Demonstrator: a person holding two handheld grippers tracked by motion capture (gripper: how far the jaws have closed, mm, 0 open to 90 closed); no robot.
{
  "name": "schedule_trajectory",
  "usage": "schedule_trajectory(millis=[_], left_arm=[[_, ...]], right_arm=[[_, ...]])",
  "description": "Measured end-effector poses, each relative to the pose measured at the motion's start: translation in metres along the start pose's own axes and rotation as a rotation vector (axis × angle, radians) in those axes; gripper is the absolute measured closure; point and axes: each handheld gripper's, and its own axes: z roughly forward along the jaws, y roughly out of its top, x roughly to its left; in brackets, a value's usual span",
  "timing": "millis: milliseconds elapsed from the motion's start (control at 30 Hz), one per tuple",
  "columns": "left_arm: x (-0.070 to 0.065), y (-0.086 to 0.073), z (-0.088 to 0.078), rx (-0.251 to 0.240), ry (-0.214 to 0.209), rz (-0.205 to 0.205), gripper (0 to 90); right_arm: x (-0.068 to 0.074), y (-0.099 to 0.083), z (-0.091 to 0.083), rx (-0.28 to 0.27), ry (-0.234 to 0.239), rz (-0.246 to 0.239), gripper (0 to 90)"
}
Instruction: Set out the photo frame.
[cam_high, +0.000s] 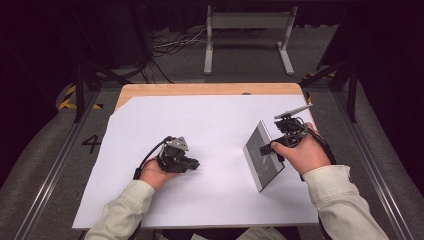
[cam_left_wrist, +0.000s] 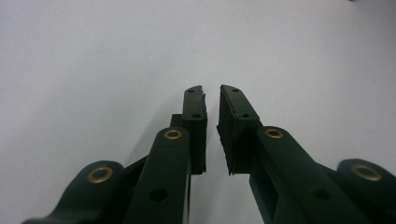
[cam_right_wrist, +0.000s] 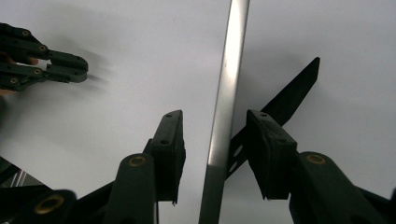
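**Setting Down One Tilted Metal Plate**

Straddling the plate's thin edge, the right gripper (cam_right_wrist: 212, 140) has its jaws apart, a gap showing on either side, so neither pad presses. Item held between: flat silver-grey metal plate (cam_high: 262, 155), tilted, lower edge on the white sheet (cam_high: 210, 200), right of centre (its dark shadow falls beyond). Left gripper (cam_left_wrist: 212, 126): jaws nearly together, nothing between, resting on the sheet well apart. Beneath: wooden table (cam_high: 200, 89). Handling advice: lower the plate gently flat, keeping the pads clear, before withdrawing, lest it slap or skid.
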Motion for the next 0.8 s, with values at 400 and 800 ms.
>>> schedule_trajectory(millis=[400, 800], left_arm=[[0.0, 0.0, 0.001, 0.001, -0.003, -0.003, 80.9], [0.0, 0.0, 0.001, 0.003, -0.002, -0.001, 80.9]], right_arm=[[0.001, 0.001, 0.0, 0.007, -0.033, -0.013, 67.1], [0.01, 0.002, -0.004, 0.026, -0.119, -0.021, 77.6]])
